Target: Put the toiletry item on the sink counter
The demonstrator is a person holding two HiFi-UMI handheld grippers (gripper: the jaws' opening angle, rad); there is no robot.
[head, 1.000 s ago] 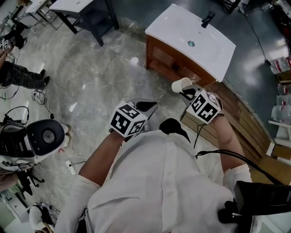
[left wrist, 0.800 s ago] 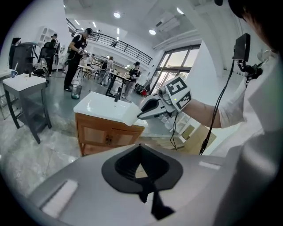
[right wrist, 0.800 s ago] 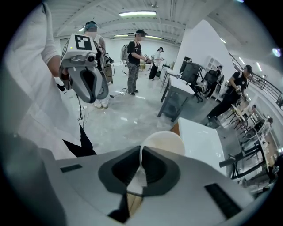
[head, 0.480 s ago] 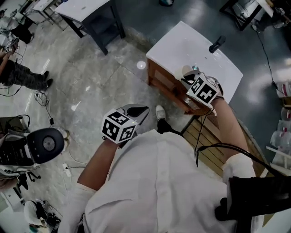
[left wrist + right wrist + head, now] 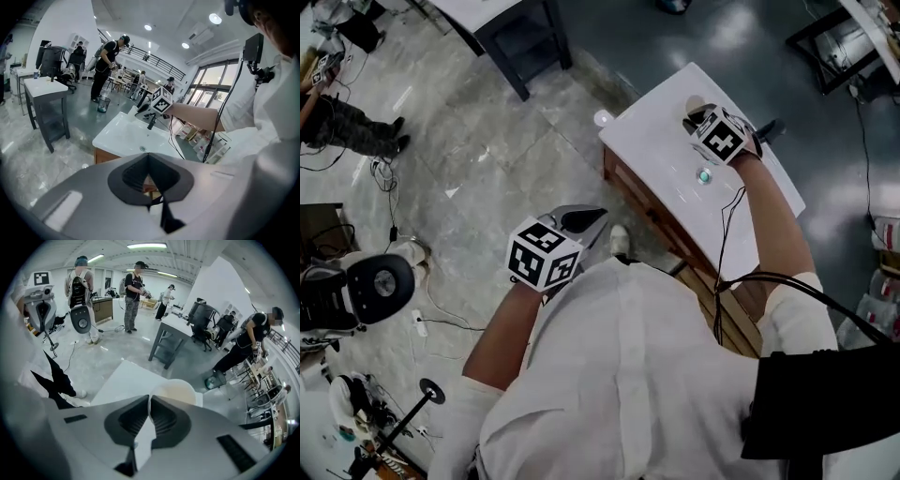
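The grey marble floor [image 5: 487, 169] fills the left of the head view. The person's white shirt [image 5: 628, 375] takes up the lower middle of it.

In the upper right stands the sink's white tabletop [image 5: 652, 141] on a brown wooden cabinet [image 5: 647, 211]. A dark faucet [image 5: 772, 128] sits at its far right edge and a small round drain [image 5: 704, 175] lies in the basin. A dark table [image 5: 520, 37] stands at the upper left.

The right gripper [image 5: 696, 114] reaches over the upper part of the tabletop, left of the faucet and above the drain. In the right gripper view its fingers [image 5: 161, 420] are clamped on the near wall of a cream cup [image 5: 174, 391]. The thin rim runs up between them, and the open mouth lies just beyond the fingertips, right of centre. The tabletop [image 5: 119, 380] shows white below and to the left of the cup. Whether the cup's base touches it cannot be told. From the head view the cup [image 5: 695, 101] pokes out just past the marker cube, over the white surface.

The left gripper [image 5: 589, 218] hangs at centre frame over the floor, well apart from the cabinet. In the left gripper view its fingers [image 5: 136, 176] are pressed together with nothing between them. Beyond them lie the tabletop [image 5: 122, 136] and the faucet [image 5: 151, 123].
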